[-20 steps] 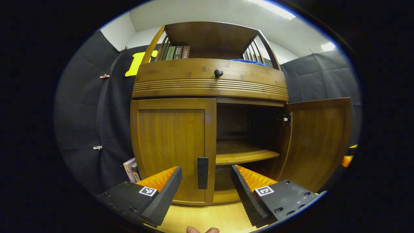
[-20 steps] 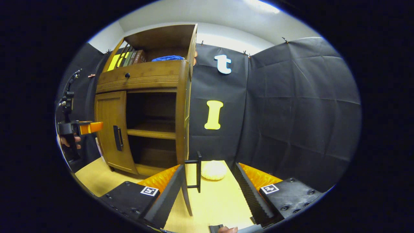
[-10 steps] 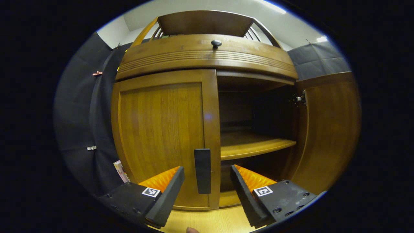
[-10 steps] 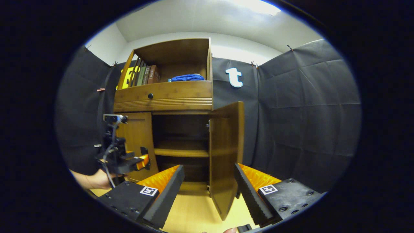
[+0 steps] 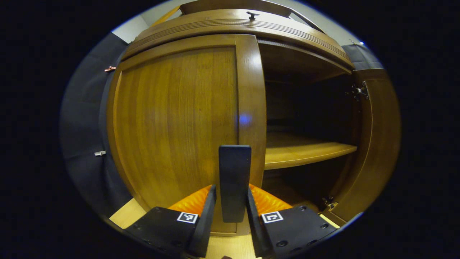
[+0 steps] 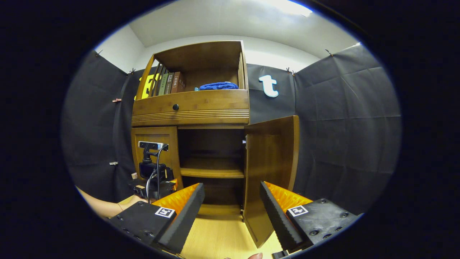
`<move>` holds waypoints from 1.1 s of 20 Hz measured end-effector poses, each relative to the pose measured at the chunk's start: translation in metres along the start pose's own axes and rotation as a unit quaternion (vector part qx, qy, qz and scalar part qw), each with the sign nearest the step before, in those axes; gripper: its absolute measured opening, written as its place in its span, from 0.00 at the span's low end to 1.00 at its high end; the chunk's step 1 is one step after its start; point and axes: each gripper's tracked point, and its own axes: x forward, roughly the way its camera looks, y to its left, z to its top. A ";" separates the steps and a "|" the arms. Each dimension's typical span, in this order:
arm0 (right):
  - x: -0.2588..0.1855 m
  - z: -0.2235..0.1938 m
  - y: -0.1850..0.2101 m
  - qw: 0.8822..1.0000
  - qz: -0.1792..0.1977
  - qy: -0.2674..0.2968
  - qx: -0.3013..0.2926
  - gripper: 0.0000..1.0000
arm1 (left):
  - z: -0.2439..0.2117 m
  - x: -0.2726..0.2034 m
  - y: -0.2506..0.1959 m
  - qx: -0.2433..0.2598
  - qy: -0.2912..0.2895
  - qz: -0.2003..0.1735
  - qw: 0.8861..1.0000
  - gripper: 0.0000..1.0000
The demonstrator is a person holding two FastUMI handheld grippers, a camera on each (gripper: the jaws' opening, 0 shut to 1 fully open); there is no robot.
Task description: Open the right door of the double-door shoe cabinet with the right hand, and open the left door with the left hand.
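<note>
The wooden shoe cabinet [image 6: 190, 108] stands against the booth wall. Its left door [image 5: 172, 118] is closed, and the door's black vertical handle [image 5: 234, 176] sits between my left gripper's [image 5: 230, 223] fingers, which are shut on it from both sides. The right door [image 6: 271, 169] stands swung out, showing the dark inside and a shelf [image 5: 305, 151]. My right gripper [image 6: 230, 216] is open and holds nothing, back from the cabinet with the right door's lower edge beyond it. In the right gripper view the left gripper [image 6: 154, 180] is at the left door [image 6: 156, 142].
On the cabinet's top shelf are several books [image 6: 169, 82] and a blue cloth [image 6: 218, 85]; a drawer with a black knob [image 6: 175, 107] lies below them. The cabinet stands on a light wooden surface [image 6: 222, 237]. A person's forearm [image 6: 102, 207] reaches in from the left.
My left gripper moved forward to the left door and shut on its handle. My right gripper drew back and turned left, away from the open right door.
</note>
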 end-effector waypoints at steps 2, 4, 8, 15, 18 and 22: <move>-0.001 0.001 -0.003 1.000 -0.005 -0.003 -0.001 0.98 | 0.001 -0.002 0.001 0.005 0.003 0.005 1.000 0.39; -0.002 0.001 -0.002 1.000 -0.008 -0.004 0.000 0.95 | -0.002 -0.006 0.001 -0.001 0.010 0.002 1.000 0.34; 0.001 -0.002 0.001 1.000 -0.010 -0.004 0.003 0.98 | -0.007 -0.030 0.005 -0.003 0.017 -0.017 1.000 0.33; 0.015 -0.007 0.025 1.000 0.001 -0.005 0.002 0.96 | -0.017 -0.099 0.030 -0.005 0.017 -0.033 0.999 0.33; 0.021 -0.009 0.037 1.000 0.007 -0.005 -0.001 0.96 | -0.020 -0.124 0.044 -0.003 0.020 -0.039 0.999 0.32; 0.028 -0.014 0.051 1.000 0.015 0.001 -0.002 0.96 | -0.028 -0.152 0.067 -0.007 0.019 -0.030 0.999 0.31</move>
